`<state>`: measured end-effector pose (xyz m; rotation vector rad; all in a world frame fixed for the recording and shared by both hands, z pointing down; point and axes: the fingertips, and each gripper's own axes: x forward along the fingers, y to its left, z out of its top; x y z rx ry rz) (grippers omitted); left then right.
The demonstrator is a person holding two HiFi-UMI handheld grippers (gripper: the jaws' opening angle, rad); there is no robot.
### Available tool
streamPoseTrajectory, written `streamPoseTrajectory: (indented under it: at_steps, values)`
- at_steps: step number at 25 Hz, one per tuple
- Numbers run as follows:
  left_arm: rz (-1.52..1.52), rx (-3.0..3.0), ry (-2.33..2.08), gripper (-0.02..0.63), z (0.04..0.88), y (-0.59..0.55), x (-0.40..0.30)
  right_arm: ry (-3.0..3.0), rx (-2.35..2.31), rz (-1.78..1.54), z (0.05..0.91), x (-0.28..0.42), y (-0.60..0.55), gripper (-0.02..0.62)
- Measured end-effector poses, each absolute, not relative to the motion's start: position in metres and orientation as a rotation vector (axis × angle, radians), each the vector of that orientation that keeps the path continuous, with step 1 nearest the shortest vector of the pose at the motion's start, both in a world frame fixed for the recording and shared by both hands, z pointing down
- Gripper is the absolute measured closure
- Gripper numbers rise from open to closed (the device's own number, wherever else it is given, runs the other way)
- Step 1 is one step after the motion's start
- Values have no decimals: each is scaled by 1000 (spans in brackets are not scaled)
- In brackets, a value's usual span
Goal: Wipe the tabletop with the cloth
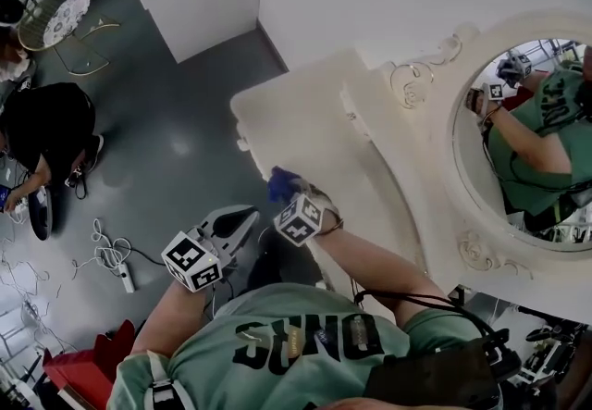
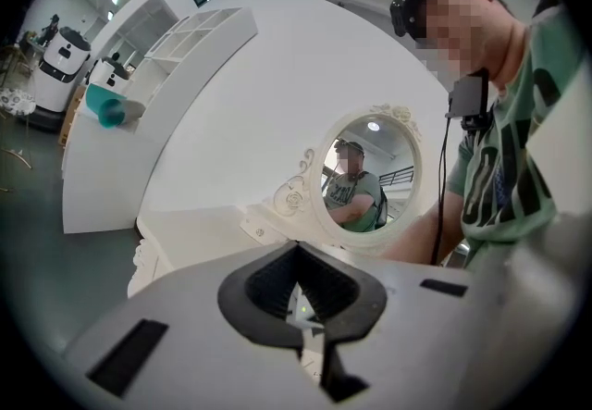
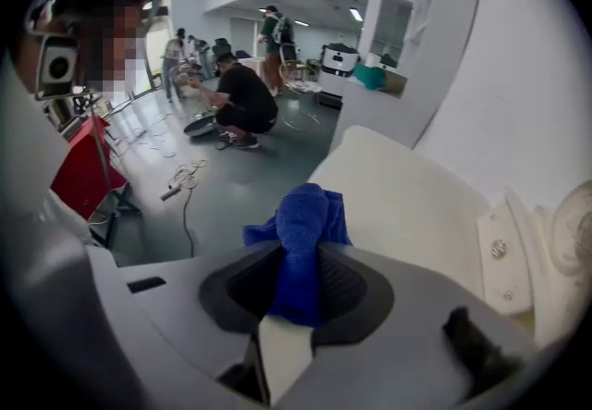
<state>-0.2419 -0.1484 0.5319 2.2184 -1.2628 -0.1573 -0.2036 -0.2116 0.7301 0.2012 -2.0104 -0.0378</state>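
The cream tabletop [image 1: 305, 121] of a dressing table runs from the middle of the head view toward the wall. My right gripper [image 1: 289, 199] is shut on a bunched blue cloth [image 1: 281, 184] at the table's near left edge. In the right gripper view the cloth [image 3: 305, 218] sticks out past the jaws of the right gripper [image 3: 301, 251], with the tabletop [image 3: 407, 205] beyond it. My left gripper [image 1: 246, 216] hangs off the table's near side over the grey floor, shut with nothing in it. In its own view the left gripper [image 2: 296, 255] faces the tabletop [image 2: 194, 232].
An ornate oval mirror [image 1: 527, 130] stands at the table's right. A white cabinet [image 1: 203, 1] sits against the wall behind. A person [image 1: 46, 135] crouches on the floor at left, beside loose cables [image 1: 111, 255]. A red object [image 1: 79, 366] lies at the lower left.
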Motion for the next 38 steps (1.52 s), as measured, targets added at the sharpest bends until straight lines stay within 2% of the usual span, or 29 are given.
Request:
streamPoseTrajectory:
  at_steps: [4,7,14,18,23,28,34,38]
  values:
    - [-141,2239,-1241,604,530,-157,-246,-2026,84,-90,731,-217,-177,497]
    - [-132,2251,-1230,604,529,-158,-243,-2085,203,48,723,-203,-208,495]
    - [-86,2253,-1180,604,527,-156,-194,-1952,902,347,717,-33,-371,495]
    - [-33,2266,-1146,605,520,-142,-162,-1914,1074,354,724,3,-388,494]
    - [34,2259,-1193,604,517,-131,-146,-1910,1134,352,727,0,-397,494]
    - [55,2230,-1270,605,512,-107,-139,-1976,919,233,726,-32,-380,495]
    - [45,2187,-1322,604,516,-77,-114,-2144,420,19,724,-131,-239,495]
    - [30,2162,-1353,604,523,-59,-96,-2183,199,-101,726,-158,-168,495]
